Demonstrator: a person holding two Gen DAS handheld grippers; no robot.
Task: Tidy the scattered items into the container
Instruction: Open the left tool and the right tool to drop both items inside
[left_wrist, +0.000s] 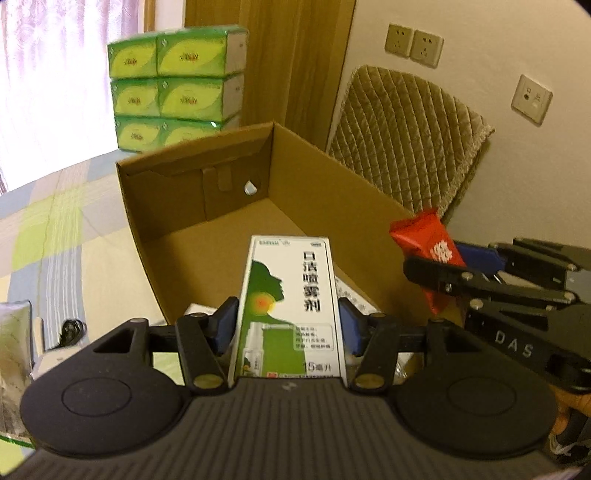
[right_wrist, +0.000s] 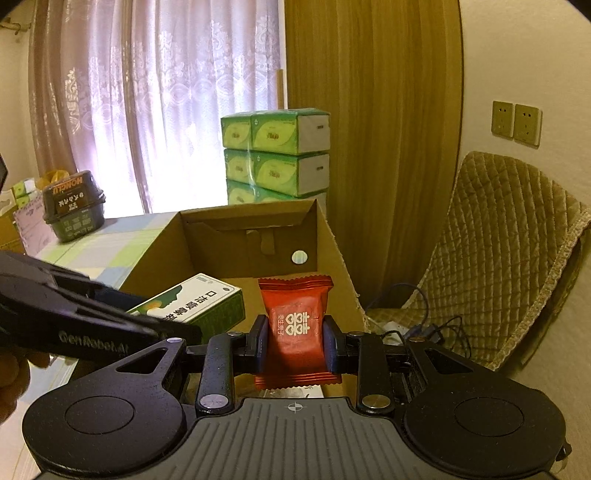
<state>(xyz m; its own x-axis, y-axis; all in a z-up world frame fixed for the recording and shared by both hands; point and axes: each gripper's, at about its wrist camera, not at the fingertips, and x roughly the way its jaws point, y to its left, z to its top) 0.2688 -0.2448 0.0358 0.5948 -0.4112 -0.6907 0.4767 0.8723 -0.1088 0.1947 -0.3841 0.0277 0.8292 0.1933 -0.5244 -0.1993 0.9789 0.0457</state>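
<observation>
Left gripper clamps a glossy spray box, right gripper a crinkly red sachet (both above the corrugated carton)

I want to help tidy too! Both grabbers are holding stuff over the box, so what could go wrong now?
The two could bump: the right gripper with the red candy packet sits very close to the left gripper holding the green and white spray box. The candy packet hangs near the cardboard box wall, so it might drop outside. The tall spray box could tip as it is let go.
</observation>
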